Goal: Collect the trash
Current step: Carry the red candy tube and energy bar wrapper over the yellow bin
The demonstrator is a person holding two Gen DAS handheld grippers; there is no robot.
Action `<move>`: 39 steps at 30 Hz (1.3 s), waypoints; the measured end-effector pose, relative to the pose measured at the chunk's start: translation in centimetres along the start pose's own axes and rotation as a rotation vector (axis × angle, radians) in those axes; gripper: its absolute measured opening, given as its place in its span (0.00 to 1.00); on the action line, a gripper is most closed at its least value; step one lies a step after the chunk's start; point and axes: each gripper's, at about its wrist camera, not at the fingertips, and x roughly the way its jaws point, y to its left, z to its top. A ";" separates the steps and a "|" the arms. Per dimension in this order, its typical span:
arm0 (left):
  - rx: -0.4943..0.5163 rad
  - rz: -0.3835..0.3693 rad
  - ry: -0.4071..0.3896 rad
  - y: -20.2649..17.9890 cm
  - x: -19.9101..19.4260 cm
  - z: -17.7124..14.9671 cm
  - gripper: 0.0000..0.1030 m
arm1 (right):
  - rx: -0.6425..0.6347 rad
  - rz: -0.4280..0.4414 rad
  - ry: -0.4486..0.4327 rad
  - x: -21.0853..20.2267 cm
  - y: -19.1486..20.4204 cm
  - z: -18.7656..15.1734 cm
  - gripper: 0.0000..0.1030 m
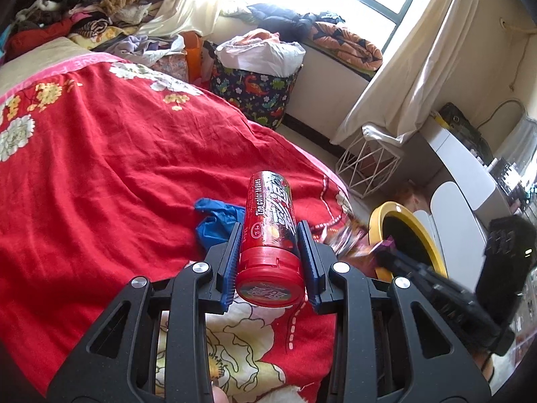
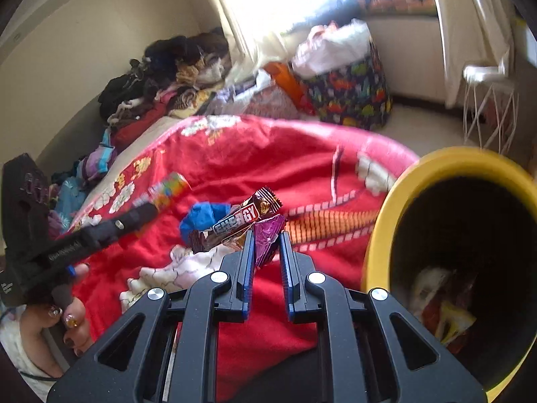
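Observation:
My left gripper [image 1: 269, 238] is shut on a red candy tube [image 1: 270, 231] with a red cap, held above the red bedspread [image 1: 117, 174]. The tube also shows in the right wrist view [image 2: 167, 189]. My right gripper [image 2: 265, 238] is shut on a purple wrapper [image 2: 266, 238] and a brown ENERGY bar wrapper [image 2: 238, 223], held beside the yellow bin [image 2: 379, 235]. The bin holds several wrappers [image 2: 446, 315]. It also shows in the left wrist view [image 1: 379, 215], to the right of the bed. A crumpled blue bag [image 1: 218, 221] lies on the bedspread, also visible in the right wrist view [image 2: 201, 216].
A dinosaur-print basket [image 1: 258, 90] stuffed with cloth stands on the floor beyond the bed. A pile of clothes [image 1: 84, 6] lies at the bed's far end. A white wire basket [image 1: 369, 164] and a white desk [image 1: 463, 168] stand at the right.

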 end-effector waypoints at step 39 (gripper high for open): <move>0.180 -0.117 -0.005 -10.3 1.5 0.3 0.25 | -0.094 -0.328 -0.289 -6.6 -4.6 1.0 0.14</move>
